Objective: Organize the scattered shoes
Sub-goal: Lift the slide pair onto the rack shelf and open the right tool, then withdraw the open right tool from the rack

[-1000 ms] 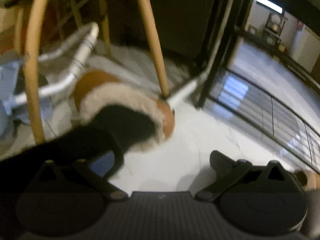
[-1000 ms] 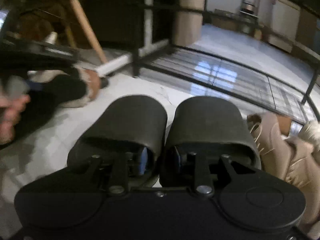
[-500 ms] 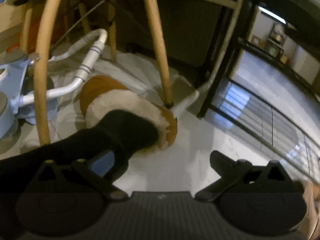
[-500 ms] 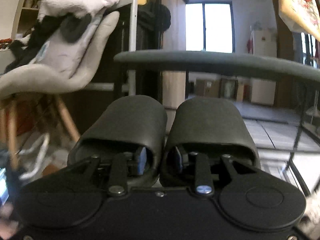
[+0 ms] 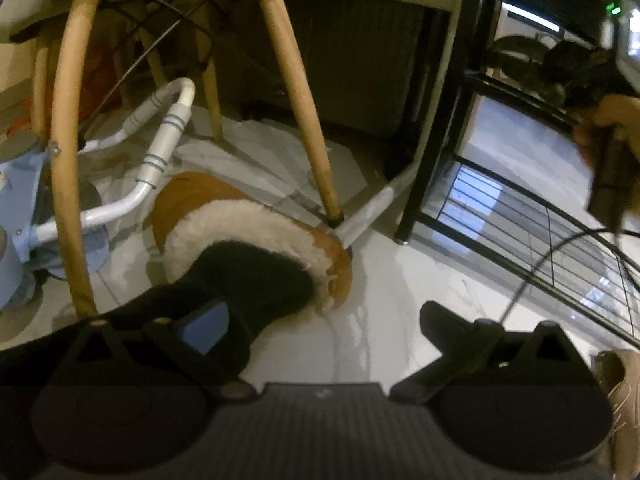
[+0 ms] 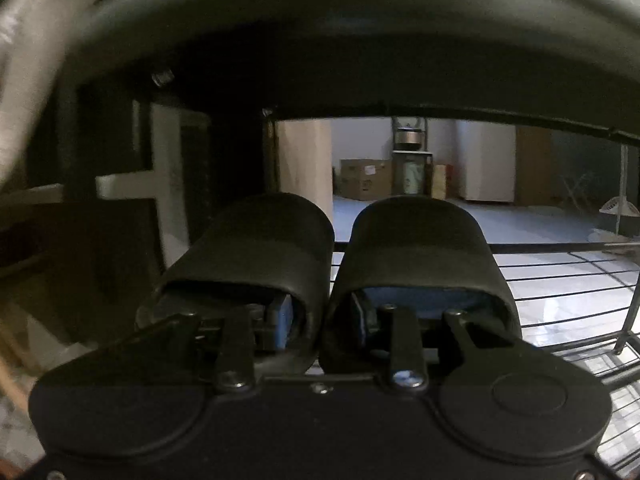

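Observation:
In the left wrist view a tan slipper with a white fleece collar (image 5: 224, 216) lies on the white floor under a chair. My left gripper (image 5: 344, 296) is open: its left finger (image 5: 256, 276) reaches into the slipper's mouth, its right finger (image 5: 444, 322) is wide apart over bare floor. A beige lace-up shoe (image 5: 620, 384) shows at the right edge. My right gripper (image 6: 332, 248) is shut and empty, held up in front of the black wire shoe rack (image 6: 560, 280). The hand holding the right gripper shows in the left wrist view (image 5: 608, 128).
Wooden chair legs (image 5: 300, 100) stand just behind the slipper. A white tube frame with a blue base (image 5: 160, 152) lies to the left. The black shoe rack's post and wire shelf (image 5: 520, 216) stand on the right. A dark rack bar (image 6: 360, 40) crosses overhead.
The right gripper rose from floor level to in front of the rack's shelves. The left gripper stayed at the slipper, left finger in its mouth.

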### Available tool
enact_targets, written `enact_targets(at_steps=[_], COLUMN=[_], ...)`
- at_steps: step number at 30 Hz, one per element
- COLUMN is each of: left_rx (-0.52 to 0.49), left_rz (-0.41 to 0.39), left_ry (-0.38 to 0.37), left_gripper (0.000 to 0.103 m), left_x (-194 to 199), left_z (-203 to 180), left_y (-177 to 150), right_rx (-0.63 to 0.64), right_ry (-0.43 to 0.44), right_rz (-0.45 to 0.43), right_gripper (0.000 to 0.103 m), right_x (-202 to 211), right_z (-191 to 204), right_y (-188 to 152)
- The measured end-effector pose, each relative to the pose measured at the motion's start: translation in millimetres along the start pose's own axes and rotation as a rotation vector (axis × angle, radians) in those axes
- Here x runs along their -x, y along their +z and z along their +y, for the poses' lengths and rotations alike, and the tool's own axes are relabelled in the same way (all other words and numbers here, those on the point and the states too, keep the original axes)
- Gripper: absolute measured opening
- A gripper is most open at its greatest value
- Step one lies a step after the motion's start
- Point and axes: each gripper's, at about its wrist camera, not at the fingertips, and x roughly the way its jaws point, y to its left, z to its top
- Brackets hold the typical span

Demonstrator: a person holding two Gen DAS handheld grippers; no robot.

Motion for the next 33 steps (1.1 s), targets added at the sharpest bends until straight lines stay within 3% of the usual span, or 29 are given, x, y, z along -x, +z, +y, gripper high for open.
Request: enact_targets(at_steps=[5, 6, 7, 9, 14, 16, 19, 22, 24, 26, 27, 31, 32, 33], left_rx=[0.01, 0.014, 0.016, 0.014, -0.004, -0.014, -0.045, -0.082, -0.118, -0.147, -0.162, -0.255, -0.284, -0.301], left_rz=[0.053, 0.056, 0.055, 0.049, 0.027, 0.017, 0.025, 0.036, 0.044, 0.068, 0.08, 0.121, 0.138, 0.139], left_ry=[-0.003, -0.004, -0.006, -0.011, -0.025, -0.038, -0.093, -0.119, -0.136, -0.142, -0.145, -0.117, -0.099, -0.096], left_gripper=[0.102, 0.102, 0.102, 0.102, 0.102, 0.102, 0.102, 0.102, 0.102, 0.102, 0.102, 0.102, 0.102, 0.102], left_x=[-9.0, -9.6, -9.4, -7.5, -2.3, -1.5, -2.0, -1.6, -1.4, -5.4, -7.5, -7.2, -5.2, -1.6], left_z=[2.6, 3.7, 4.6, 3.8, 0.3, -1.7, -8.3, -15.2, -21.4, -28.9, -32.6, -48.7, -55.3, -62.2], left_y=[-2.4, -2.7, -2.8, -2.7, -2.3, -2.8, -7.1, -15.0, -23.5, -34.0, -39.3, -64.2, -71.9, -76.3], right_rx=[0.024, 0.008, -0.01, -0.023, 0.003, -0.012, -0.034, 0.047, 0.059, -0.017, -0.04, -0.064, -0.069, -0.1], right_ry=[-0.023, -0.024, -0.025, -0.049, -0.033, -0.016, 0.078, 0.101, 0.068, -0.008, -0.039, -0.18, -0.199, -0.24], right_rz=[-0.007, -0.01, -0.013, -0.022, -0.053, -0.049, 0.006, 0.065, 0.17, 0.386, 0.411, 0.437, 0.421, 0.352], right_gripper=[0.039, 0.047, 0.064, 0.081, 0.085, 0.087, 0.093, 0.098, 0.1, 0.1, 0.1, 0.101, 0.101, 0.102], right_x=[-24.8, -25.5, -26.2, -18.2, 27.4, 67.1, 134.4, 214.7, 255.5, 308.2, 327.9, 396.6, 406.3, 424.9], right_z=[11.0, 8.2, 5.1, 1.3, -0.1, -8.5, -44.4, -95.0, -132.1, -197.1, -221.0, -293.1, -302.3, -322.5], right_y=[-17.3, -18.1, -18.9, -19.5, -20.1, -22.0, -19.8, -11.1, -1.4, 6.9, 9.8, 13.6, 12.5, 8.8])
